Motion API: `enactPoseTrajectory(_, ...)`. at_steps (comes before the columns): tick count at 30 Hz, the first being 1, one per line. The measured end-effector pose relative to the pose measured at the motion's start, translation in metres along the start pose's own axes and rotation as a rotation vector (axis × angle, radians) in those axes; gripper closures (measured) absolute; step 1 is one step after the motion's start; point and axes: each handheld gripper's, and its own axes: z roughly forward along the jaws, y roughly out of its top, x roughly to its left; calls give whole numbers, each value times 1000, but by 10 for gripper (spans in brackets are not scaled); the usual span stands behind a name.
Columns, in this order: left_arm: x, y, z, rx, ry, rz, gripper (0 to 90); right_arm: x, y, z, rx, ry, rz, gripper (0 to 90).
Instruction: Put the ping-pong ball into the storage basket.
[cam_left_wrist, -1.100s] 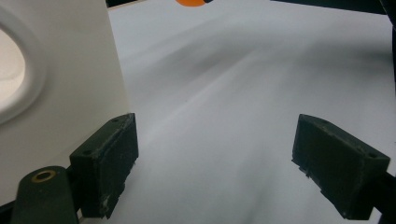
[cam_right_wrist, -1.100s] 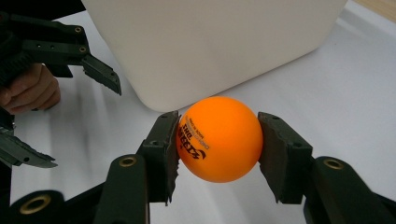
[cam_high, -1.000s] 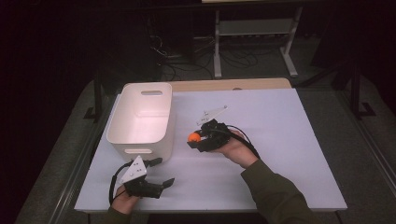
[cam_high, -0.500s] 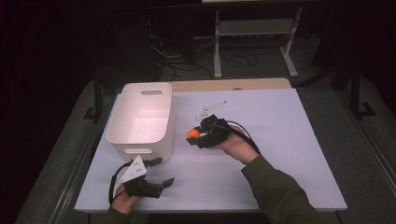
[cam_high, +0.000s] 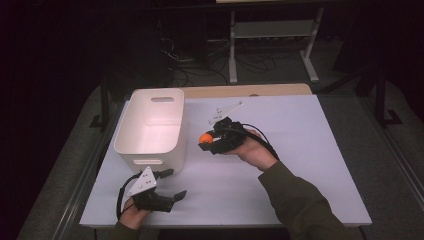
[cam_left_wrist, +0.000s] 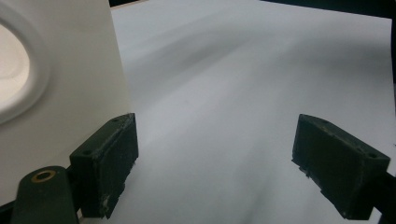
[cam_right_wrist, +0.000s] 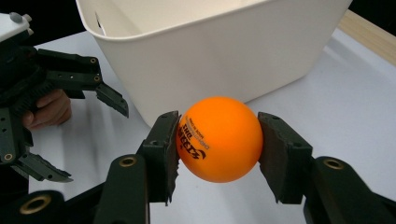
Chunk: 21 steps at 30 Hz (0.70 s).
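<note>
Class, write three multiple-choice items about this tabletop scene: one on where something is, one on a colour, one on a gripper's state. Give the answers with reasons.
1. Where is the white bin?
A. left part of the table
B. right edge
C. on the floor

2. What colour is the ball?
A. green
B. orange
C. blue

3. How is the left gripper?
A. shut on the ball
B. shut on the bin
C. open, holding nothing

Answers: 1 A, the high view shows it there. 2 B, plainly orange between the right gripper's jaws. 3 C, its jaws stand wide apart over the bare table.
</note>
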Motion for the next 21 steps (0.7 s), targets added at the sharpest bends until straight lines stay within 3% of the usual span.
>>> enactPoseTrajectory(21, 0, 0, 0, -3, -6, 4, 141, 0, 27, -8, -25, 3, -27, 498)
